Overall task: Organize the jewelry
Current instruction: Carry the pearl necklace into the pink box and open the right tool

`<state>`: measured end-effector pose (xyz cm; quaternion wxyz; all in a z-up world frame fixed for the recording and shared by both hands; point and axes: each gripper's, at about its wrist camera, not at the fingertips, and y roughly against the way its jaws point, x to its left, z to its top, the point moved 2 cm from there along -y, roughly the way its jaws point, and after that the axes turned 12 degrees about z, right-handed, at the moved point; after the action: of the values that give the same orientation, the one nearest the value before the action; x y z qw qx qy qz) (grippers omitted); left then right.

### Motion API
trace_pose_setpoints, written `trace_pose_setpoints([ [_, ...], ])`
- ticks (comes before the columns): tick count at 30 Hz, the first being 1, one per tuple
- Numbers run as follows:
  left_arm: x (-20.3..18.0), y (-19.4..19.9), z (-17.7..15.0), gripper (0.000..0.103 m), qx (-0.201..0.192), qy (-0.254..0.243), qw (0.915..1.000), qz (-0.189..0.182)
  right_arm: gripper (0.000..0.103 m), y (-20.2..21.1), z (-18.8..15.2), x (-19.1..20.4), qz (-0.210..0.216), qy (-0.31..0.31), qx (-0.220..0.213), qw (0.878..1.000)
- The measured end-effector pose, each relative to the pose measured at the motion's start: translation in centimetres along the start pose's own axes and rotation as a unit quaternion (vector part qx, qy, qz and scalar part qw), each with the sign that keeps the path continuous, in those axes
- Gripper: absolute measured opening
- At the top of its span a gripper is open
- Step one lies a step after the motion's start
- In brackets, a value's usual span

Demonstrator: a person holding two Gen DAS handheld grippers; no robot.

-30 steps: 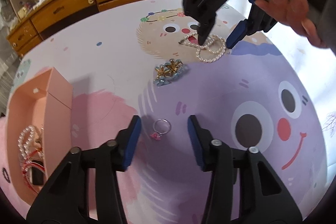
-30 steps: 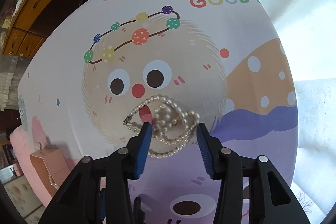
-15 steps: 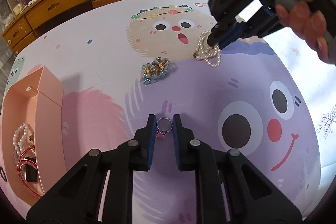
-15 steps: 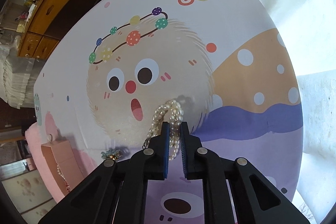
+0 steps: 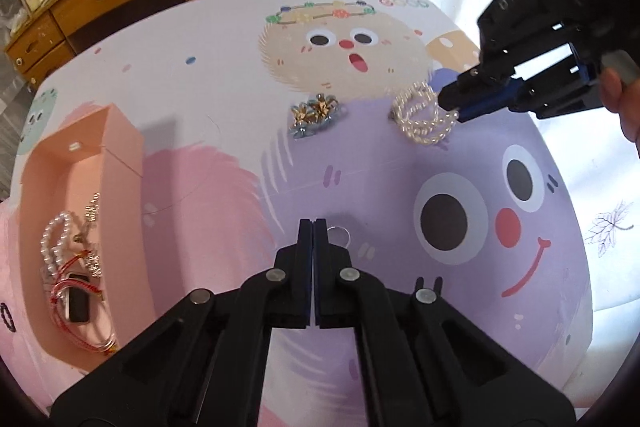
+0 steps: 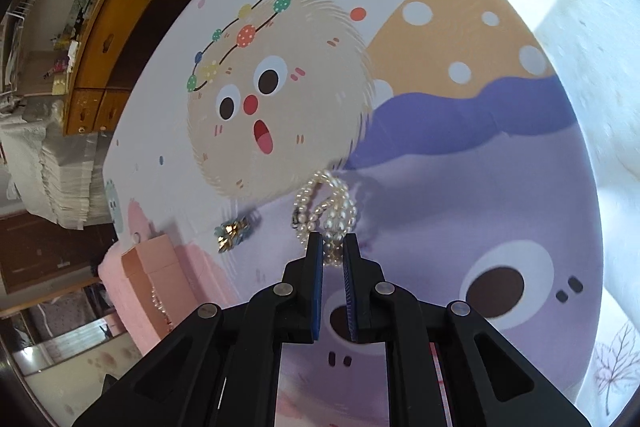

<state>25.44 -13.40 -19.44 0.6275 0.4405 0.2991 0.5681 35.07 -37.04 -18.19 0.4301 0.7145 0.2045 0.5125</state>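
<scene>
pink box (image 5: 120, 131): pearls, red cord | left claw (image 5: 313, 227) closed on ring (image 5: 339, 235) | right claw (image 6: 333, 247) pinches pearl necklace (image 6: 326, 205)

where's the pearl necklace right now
The pearl necklace is pinched in the right gripper, bunched over the purple part of the mat just right of the gold flower brooch, far across from the pink box.

Both wrist views look steeply down from close above the cartoon tablecloth (image 5: 224, 59); both show the pearl necklace (image 6: 328, 207).
</scene>
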Motion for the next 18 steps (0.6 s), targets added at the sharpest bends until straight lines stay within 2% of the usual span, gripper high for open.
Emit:
trace_pose_setpoints([
  [10,3.7,7.0,-1.2,0.0,-0.03,0.064,0.9963,-0.048,0.009,5.0,-4.0,4.5,0.042,0.035,-0.042,0.998],
  [18,7.7,12.6,-2.2,0.0,-0.066,0.095,0.9917,-0.056,0.009,9.2,-8.0,10.9,0.066,0.102,-0.089,0.989],
])
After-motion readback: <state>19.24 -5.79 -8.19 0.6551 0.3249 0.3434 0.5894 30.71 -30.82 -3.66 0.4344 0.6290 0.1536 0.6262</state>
